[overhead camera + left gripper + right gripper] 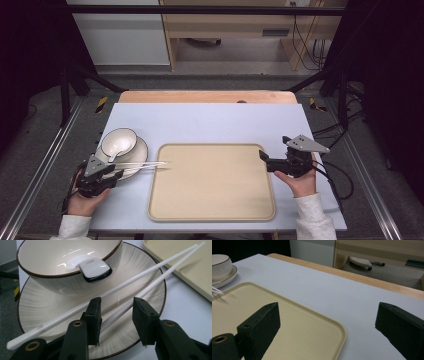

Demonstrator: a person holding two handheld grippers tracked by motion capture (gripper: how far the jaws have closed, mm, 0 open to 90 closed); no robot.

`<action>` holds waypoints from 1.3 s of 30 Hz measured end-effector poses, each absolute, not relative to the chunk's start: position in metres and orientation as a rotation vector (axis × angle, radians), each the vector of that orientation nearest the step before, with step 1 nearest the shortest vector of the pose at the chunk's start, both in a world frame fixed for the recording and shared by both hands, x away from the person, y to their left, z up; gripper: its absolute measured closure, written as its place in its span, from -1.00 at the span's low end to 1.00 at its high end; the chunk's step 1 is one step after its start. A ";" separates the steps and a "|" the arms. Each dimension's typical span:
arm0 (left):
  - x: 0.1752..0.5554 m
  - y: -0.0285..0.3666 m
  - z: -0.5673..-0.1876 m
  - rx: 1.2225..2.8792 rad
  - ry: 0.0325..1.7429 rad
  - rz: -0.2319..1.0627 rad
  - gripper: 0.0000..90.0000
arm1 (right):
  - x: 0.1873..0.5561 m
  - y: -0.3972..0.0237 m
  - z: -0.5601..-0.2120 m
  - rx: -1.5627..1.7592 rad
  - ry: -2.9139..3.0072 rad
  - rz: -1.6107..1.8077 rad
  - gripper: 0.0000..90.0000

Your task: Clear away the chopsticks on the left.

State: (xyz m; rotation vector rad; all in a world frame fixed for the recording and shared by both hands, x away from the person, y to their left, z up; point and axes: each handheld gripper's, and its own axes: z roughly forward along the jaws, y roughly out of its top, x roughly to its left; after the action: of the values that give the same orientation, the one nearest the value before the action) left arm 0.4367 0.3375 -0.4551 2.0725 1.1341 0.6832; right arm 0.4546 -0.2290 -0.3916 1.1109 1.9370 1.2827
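Step in hand: as I judge it, picking up the chopsticks (140,281) that lie across the plate (37,305).
Left gripper (117,315): its jaws stand apart, with a gap on each side of the one stick between them; the pads do not press on it, so nothing is held.
Chopsticks: one stick runs up between the jaws, the other passes just outside the left jaw; both lie on the plate's rim, their tips reaching over the near edge of the tray (212,182) ahead and to the right of the gripper.
How to do it well: both sticks should sit inside the gap before the jaws close, so the gripper likely needs a small shift toward the outer stick; close low, near the thick ends, and lift level so that the pair does not scissor or roll off the rim.
Right gripper (327,322): jaws wide apart, empty, hovering over the far right edge of the tray, well apart from the sticks.
In the way: the bowl (67,267) stands on the plate just beyond the left gripper's jaws, a spoon (93,270) resting in it with its handle over the rim; a push forward could knock either.
Around: the table (215,122) beyond the tray is bare.
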 end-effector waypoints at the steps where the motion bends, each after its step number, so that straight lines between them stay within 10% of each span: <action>1: 0.437 0.337 -0.455 2.075 1.132 0.685 0.38 | 0.455 -0.229 -0.392 1.110 1.937 1.281 -0.86; 27: 0.437 0.321 -0.454 2.125 1.124 0.607 0.86 | 0.455 -0.229 -0.392 1.109 1.940 1.282 -0.86; 39: 0.444 0.309 -0.447 2.084 1.188 0.611 0.74 | 0.455 -0.230 -0.391 1.110 1.940 1.289 -0.86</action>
State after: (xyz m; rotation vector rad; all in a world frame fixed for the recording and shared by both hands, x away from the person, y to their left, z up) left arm 0.4445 0.3090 -0.4473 2.0835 1.1884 0.6113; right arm 0.4546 -0.2304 -0.3912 1.1096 1.9403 1.2886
